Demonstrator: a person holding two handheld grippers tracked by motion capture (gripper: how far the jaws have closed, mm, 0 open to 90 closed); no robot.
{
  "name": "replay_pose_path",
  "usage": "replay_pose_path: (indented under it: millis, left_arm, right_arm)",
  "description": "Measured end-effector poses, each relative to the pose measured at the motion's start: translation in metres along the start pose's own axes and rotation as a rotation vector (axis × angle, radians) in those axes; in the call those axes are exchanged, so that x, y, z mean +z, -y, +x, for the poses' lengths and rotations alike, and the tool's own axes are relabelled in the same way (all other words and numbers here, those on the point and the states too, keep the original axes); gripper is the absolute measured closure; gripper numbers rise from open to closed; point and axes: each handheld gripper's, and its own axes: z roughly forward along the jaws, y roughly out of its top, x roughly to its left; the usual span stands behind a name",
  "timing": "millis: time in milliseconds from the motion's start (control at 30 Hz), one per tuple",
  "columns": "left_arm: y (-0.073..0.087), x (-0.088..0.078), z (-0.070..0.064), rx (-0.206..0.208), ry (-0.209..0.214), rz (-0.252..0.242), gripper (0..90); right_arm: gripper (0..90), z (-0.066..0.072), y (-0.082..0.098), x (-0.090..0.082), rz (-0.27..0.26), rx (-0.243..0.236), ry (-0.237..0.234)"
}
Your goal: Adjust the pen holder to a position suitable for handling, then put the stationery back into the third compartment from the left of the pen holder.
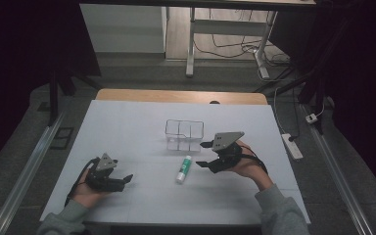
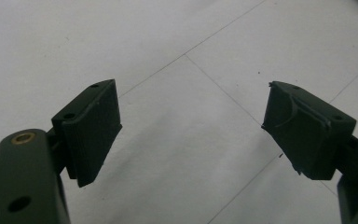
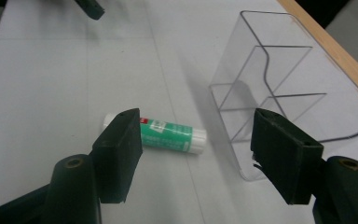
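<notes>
Glue stick (image 1: 183,169): white cylinder with a green label, lying flat on the table sheet, just near of the organizer.
Organizer (image 1: 184,134): clear plastic, thin walls, divided compartments, mid-table.
Right gripper (image 1: 204,154): just right of the stick, black ribbed jaws spread wide, holding nothing.
Left gripper (image 1: 127,178): near left, jaws wide apart, nothing between them.
Table sheet (image 1: 127,127): smooth white, faint grid lines.

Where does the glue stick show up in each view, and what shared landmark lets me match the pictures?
High view: the glue stick lies right of centre on the white table sheet, just in front of the clear divided organizer.
Left gripper view: not in it.
Right gripper view: lower centre, lying flat, partly behind the left jaw.
Shared landmark: the organizer, beside the stick in both.
</notes>
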Motion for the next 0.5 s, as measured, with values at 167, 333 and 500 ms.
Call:
replay_pose_path:
  millis: [167, 333, 500]
  left_arm:
    - [-0.001, 0.002, 0.001, -0.001, 0.003, 0.004, 18.5]
    - [-0.001, 0.002, 0.000, 0.002, 0.003, 0.006, 18.5]
    - [-0.001, 0.002, 0.001, 0.002, 0.004, 0.005, 18.6]
  right_arm:
    - [34.2, 0.004, -0.007, 0.005, 0.037, -0.082, -0.044]
    - [34.8, 0.010, -0.014, 0.019, 0.083, -0.162, -0.132]
    - [35.5, 0.014, -0.025, 0.036, 0.166, -0.234, -0.211]
